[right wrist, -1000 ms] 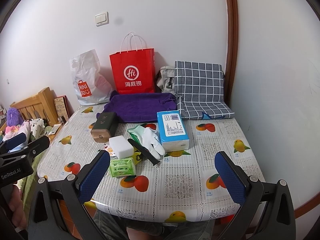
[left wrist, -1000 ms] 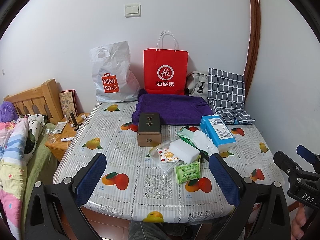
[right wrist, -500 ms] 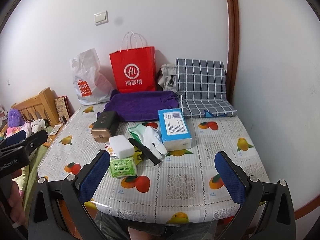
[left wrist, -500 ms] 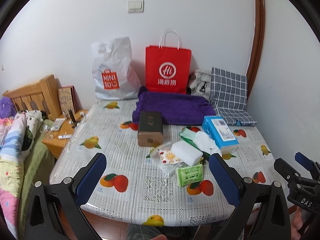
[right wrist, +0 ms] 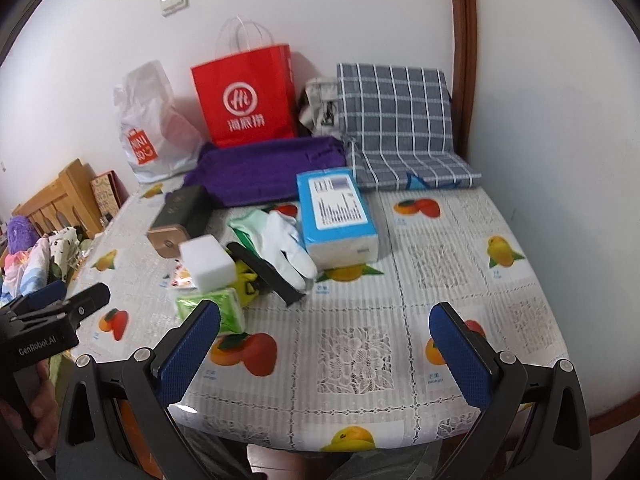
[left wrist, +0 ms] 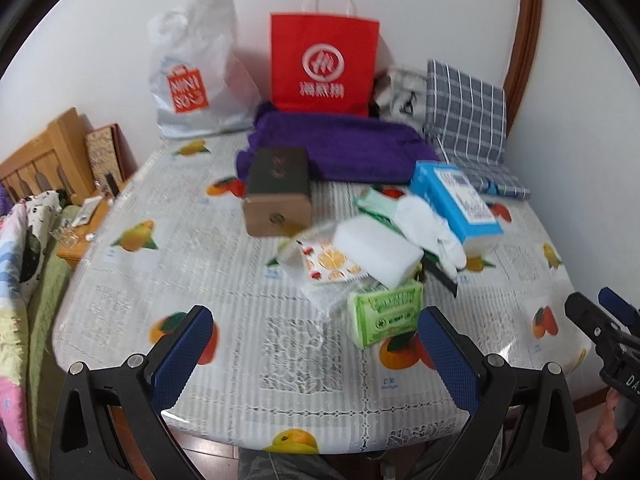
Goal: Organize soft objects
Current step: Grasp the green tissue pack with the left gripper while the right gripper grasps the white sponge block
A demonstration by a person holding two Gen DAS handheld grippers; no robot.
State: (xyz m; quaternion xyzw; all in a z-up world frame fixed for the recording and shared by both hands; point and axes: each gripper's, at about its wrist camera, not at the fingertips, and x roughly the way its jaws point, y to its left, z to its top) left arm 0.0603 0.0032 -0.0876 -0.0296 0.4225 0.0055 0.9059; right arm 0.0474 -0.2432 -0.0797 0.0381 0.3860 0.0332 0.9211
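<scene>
Both tongs hang over the near edge of the table, and both are spread wide with nothing between their blue pads. The left tongs face the heap of soft things in the middle; the right tongs point at bare tablecloth to the right of it.

In that heap, a white sponge sits on top, tilted, resting on a fruit-print packet. Just in front lies a green tissue pack, close to the left tongs' right pad. A white glove lies beside the sponge, touching a blue tissue pack, with a black strip crossing under its fingers. A dark box with a brown end stands left of the heap.

Further back, a purple towel lies folded, a checked cushion leans in the corner, and a red paper bag and white plastic bag stand against the wall. The left view is blurred.
</scene>
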